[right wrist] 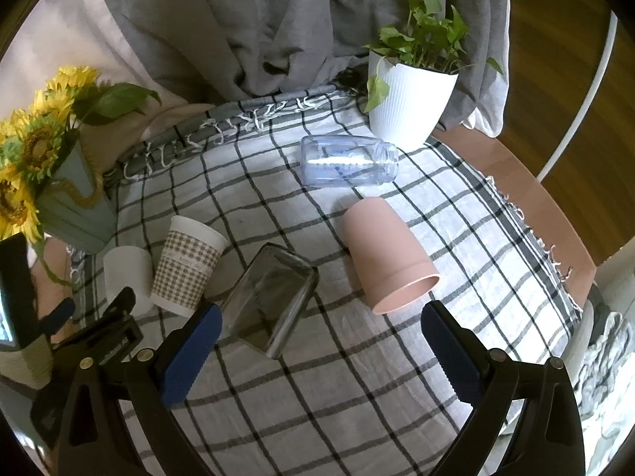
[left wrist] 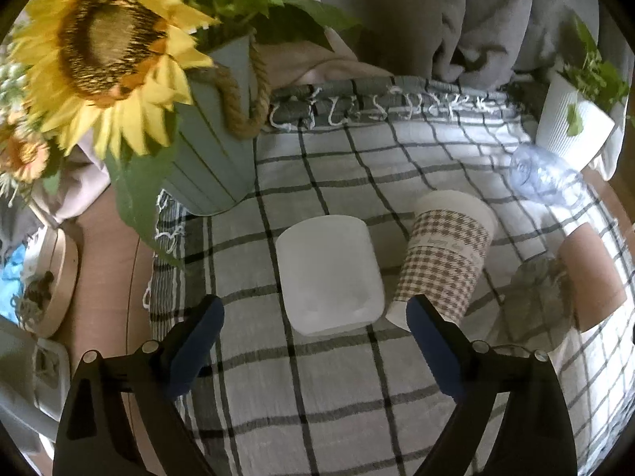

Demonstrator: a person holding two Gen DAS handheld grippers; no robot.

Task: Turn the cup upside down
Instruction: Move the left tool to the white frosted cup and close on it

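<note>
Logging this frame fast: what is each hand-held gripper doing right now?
Left hand-held gripper: open, holding nothing, above the white cup.
Right hand-held gripper: open, holding nothing.

A black-and-white checked cloth (right wrist: pixel 317 377) carries a brown-and-white houndstooth cup (right wrist: pixel 186 265) at nine o'clock, a plain white cup (right wrist: pixel 125 267) beside it. A pink cup (right wrist: pixel 387 256) sits at centre, a bluish clear bottle (right wrist: pixel 345 160) at twelve, yellow sunflowers (right wrist: pixel 24 166) at ten.
</note>
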